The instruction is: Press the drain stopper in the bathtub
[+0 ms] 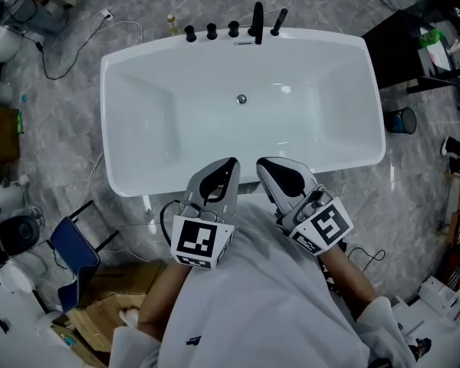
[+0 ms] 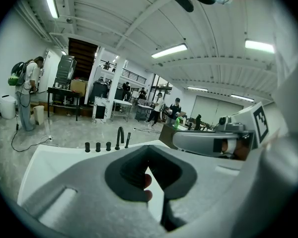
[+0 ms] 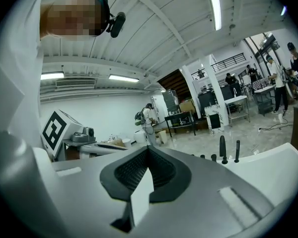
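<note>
Left gripper (image 1: 233, 162), right gripper (image 1: 261, 162) sat pinched shut, empty, over near rim of bathtub (image 1: 138, 176), drain stopper (image 1: 241, 99) exposed mid-tub, black taps (image 1: 233, 29) far, cables (image 1: 59, 76) on marble floor (image 1: 54, 148).

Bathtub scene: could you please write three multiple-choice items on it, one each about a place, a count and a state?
1. Where is the drain stopper?
A. mid-floor of the bathtub
B. on the far rim
C. between a gripper's jaws

2. How many black fittings stand on the far rim?
A. two
B. five
C. eight

3. How do the jaws of the left gripper and right gripper stand?
A. together, empty
B. wide apart
C. clamped on the stopper

Answers: 1 A, it sits alone on the tub floor; 2 B, three knobs, a spout and a wand; 3 A, each gripper view shows tips meeting on nothing.
</note>
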Tool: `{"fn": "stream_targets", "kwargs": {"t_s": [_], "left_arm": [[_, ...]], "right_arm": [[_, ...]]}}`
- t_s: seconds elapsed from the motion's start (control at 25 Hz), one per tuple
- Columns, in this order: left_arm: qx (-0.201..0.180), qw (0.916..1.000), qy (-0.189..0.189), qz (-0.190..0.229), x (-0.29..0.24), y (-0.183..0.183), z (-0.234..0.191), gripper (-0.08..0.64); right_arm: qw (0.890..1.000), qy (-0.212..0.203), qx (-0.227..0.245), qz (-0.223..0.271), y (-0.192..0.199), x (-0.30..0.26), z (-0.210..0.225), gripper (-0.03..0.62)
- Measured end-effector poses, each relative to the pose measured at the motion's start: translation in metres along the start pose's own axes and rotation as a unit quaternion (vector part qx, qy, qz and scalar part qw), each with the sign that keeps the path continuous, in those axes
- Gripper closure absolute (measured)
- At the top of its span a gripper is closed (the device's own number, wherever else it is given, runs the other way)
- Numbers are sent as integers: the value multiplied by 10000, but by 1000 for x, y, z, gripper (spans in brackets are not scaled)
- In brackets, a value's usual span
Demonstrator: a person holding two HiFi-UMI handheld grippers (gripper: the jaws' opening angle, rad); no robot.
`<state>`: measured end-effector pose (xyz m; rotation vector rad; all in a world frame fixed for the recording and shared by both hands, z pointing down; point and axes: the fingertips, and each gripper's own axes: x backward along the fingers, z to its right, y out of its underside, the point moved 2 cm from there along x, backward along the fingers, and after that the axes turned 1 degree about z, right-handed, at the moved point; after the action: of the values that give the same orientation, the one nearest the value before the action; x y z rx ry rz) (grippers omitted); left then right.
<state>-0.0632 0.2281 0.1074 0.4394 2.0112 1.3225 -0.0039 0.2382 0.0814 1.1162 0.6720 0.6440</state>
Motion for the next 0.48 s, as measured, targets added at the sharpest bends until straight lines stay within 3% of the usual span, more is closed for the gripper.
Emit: {"fn": "stream_targets", "kwargs": {"t_s": [0.48], "left_arm": [[-119, 9999, 26, 31, -13, -13, -5, 560]], "right_arm": [[9999, 98, -86, 56, -8, -7, 8, 597]]}}
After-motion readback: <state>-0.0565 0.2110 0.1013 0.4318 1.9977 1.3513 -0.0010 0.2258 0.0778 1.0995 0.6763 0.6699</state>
